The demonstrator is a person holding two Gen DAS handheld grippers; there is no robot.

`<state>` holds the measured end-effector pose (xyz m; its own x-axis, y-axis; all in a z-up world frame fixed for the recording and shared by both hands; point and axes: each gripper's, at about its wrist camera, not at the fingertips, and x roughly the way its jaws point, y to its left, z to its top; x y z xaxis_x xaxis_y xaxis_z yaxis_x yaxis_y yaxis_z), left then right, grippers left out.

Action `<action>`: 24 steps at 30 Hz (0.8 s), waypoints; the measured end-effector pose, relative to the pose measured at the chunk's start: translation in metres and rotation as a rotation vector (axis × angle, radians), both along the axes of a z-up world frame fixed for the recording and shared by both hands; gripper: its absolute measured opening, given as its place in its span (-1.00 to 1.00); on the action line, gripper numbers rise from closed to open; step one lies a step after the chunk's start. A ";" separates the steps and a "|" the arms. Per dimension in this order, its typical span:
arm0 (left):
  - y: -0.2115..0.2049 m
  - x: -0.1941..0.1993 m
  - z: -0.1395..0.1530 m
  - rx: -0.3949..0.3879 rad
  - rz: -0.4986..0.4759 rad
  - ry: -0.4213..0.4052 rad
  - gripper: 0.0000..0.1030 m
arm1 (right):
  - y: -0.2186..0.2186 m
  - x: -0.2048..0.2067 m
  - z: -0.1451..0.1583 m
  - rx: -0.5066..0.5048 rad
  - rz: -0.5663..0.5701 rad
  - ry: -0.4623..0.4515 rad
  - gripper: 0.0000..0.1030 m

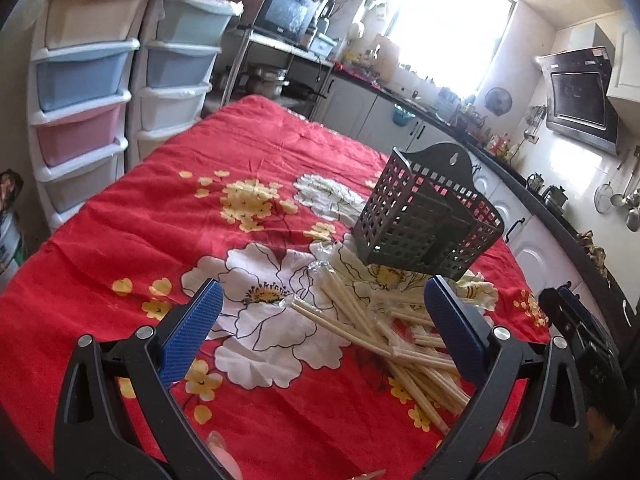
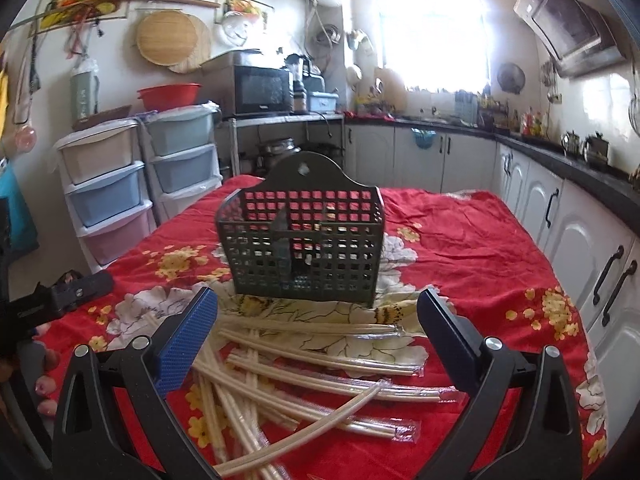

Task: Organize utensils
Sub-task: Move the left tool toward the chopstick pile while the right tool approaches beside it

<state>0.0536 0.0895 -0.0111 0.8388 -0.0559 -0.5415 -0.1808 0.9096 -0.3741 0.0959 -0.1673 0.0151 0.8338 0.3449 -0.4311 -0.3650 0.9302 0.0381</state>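
A dark perforated utensil holder (image 1: 428, 220) (image 2: 304, 240) stands upright on the red flowered tablecloth (image 1: 200, 216) (image 2: 472, 240). A loose pile of pale chopstick pairs in clear wrappers (image 1: 384, 328) (image 2: 304, 364) lies on the cloth in front of it. My left gripper (image 1: 324, 300) is open above the cloth, with the pile between and beyond its blue pads. My right gripper (image 2: 318, 308) is open too, hovering over the pile and facing the holder. Nothing is held by either. The other gripper's black body shows at the right edge (image 1: 580, 344) and at the left edge (image 2: 60, 292).
Stacked plastic drawer units (image 1: 84, 92) (image 2: 104, 184) stand left of the table. A counter with white cabinets (image 2: 560, 208) runs along the right side. A microwave (image 2: 260, 88) sits on a shelf at the back, under a bright window.
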 end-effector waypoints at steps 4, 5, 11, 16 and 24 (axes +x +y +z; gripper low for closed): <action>0.004 0.008 -0.007 -0.032 -0.004 0.042 0.81 | -0.009 0.020 -0.006 0.014 -0.042 0.068 0.88; 0.004 0.011 -0.009 -0.046 -0.012 0.053 0.81 | -0.011 0.025 -0.007 0.018 -0.052 0.086 0.88; 0.004 0.020 -0.023 -0.103 -0.051 0.098 0.81 | -0.025 0.053 -0.021 0.015 -0.093 0.181 0.73; 0.003 0.028 -0.035 -0.159 -0.082 0.139 0.79 | -0.029 0.068 -0.028 0.002 -0.088 0.235 0.60; 0.006 0.039 -0.051 -0.246 -0.107 0.199 0.47 | 0.003 0.075 -0.032 -0.068 0.082 0.260 0.36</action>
